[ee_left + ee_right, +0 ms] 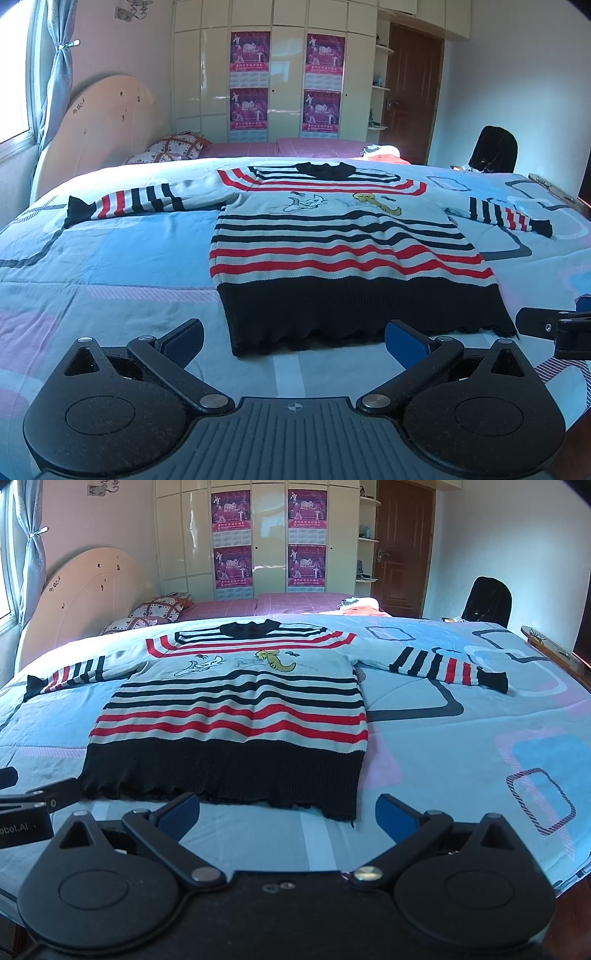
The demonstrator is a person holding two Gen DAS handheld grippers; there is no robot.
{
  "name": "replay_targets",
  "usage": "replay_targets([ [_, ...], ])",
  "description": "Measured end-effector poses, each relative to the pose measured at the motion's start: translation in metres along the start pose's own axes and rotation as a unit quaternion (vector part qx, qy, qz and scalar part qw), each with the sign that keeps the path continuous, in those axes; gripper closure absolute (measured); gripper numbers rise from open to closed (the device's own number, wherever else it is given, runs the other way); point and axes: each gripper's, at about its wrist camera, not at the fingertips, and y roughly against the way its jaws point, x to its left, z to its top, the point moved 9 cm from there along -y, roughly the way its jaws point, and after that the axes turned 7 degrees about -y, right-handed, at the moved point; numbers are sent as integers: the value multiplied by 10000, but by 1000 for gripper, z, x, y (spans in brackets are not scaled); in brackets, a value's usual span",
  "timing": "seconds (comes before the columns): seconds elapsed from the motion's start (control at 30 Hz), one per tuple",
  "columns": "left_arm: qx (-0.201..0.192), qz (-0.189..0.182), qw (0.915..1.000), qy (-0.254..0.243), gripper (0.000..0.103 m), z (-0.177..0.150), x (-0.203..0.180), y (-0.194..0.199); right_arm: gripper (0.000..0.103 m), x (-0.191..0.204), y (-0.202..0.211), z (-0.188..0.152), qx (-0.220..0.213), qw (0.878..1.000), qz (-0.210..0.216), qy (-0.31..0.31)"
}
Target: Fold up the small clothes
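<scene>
A small striped sweater (332, 236) (236, 705) lies flat and face up on the bed, white with red and black stripes, a wide black hem toward me and a black collar at the far end. Both sleeves are spread out: the left sleeve (125, 203) (70, 674) and the right sleeve (506, 216) (447, 664). My left gripper (295, 341) is open, just short of the hem. My right gripper (288, 814) is open too, near the hem's right corner. Each gripper shows at the edge of the other's view: the right gripper (554, 328) and the left gripper (33, 808).
The light blue patterned bedspread (110, 266) (461, 746) covers the bed. Pillows (173, 149) and a curved headboard (77, 594) are at the far left. More clothes (358, 607) lie beyond the sweater. A dark chair (487, 603) stands at the far right, a wardrobe behind.
</scene>
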Motion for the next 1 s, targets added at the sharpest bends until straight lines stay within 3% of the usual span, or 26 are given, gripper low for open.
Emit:
replay_targets([
  [0.73, 5, 76, 10000, -29, 0, -3, 1, -1, 1, -1, -2, -2, 16, 10000, 0, 15],
  [0.83, -64, -67, 9999, -68, 0, 3, -2, 0, 1, -5, 0, -1, -24, 10000, 9, 12],
  [1.0, -293, -659, 9964, 441, 0, 33, -3, -15, 3, -37, 5, 24, -373, 9987, 12, -342],
])
